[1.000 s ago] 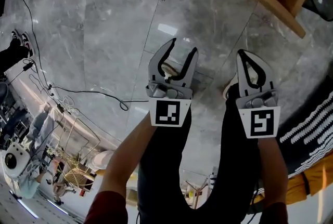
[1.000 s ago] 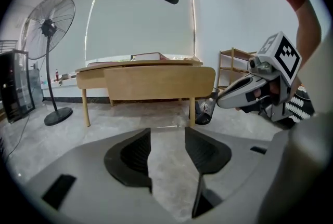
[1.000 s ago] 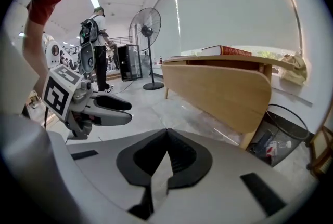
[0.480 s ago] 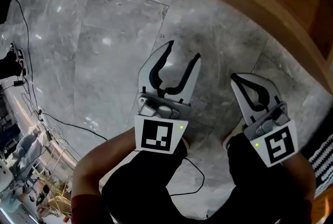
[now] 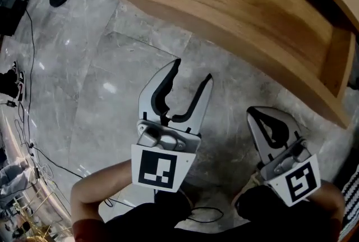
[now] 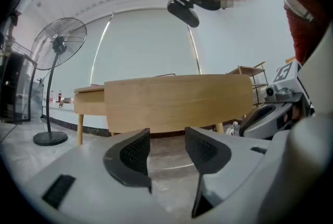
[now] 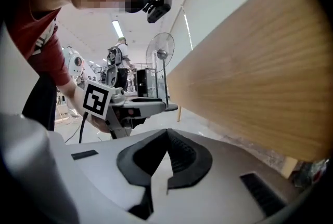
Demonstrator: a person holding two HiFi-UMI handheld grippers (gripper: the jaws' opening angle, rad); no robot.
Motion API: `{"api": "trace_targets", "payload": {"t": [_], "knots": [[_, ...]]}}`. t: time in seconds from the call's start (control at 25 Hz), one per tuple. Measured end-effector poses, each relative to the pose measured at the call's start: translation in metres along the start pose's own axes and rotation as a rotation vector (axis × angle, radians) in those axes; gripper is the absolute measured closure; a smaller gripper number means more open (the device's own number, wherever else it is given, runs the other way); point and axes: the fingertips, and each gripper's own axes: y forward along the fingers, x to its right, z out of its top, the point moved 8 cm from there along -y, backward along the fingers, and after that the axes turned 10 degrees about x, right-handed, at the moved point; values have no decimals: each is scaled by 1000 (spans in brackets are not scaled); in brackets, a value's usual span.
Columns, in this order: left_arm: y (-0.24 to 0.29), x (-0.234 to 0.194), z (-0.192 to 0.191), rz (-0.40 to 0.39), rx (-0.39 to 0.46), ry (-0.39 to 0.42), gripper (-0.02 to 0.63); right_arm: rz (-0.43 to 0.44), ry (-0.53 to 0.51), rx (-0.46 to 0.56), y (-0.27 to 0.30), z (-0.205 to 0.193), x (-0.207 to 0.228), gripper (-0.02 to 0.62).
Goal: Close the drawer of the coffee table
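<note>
- Left gripper (image 5: 193, 69): jaws wide apart, nothing between the pads, only bare floor (image 5: 112, 67) showing through the gap. No grip is needed to shut a drawer, so I read it as held ready for a push.
- Right gripper (image 5: 259, 117): jaws together tip to tip, empty. It sits just to the right of the left one and a little further back. A closed tip makes a solid blunt pusher.
- Both point roughly level and forward, not down, which suits shoving a vertical panel.
- Drawer (image 5: 235, 27): straight ahead of both tools, pulled well out and empty. Its front panel faces me, with floor between it and the jaw tips, so no contact yet. The panel fills the right gripper view at a slant.
- Coffee table (image 6: 89, 99): behind the drawer; its top and a leg stick out left of the panel.
- Fan (image 6: 57, 46): far left, well clear.
- Judgement: I'm on the approach; the push comes next.
</note>
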Motion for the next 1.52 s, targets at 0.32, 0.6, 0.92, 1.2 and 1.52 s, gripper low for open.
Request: {"api": "trace_targets", "payload": {"t": [0.32,0.6,0.92,1.2,1.52], "knots": [[18,0,6,13,22,-29,403,5,3,60,1,21,-4,598],[23,0,20,12,23,-22,403,-12,9,76,-2,29,-4,598],[46,1,24,-19,45,-12,388,14,-7,76,2,23,-3,598],[52,9,28,-29,78,-25,381,0,-16,86,-7,24,5,598],[62,4,30,-41,70,-10,376,-31,-8,94,-10,21,8,598]]}}
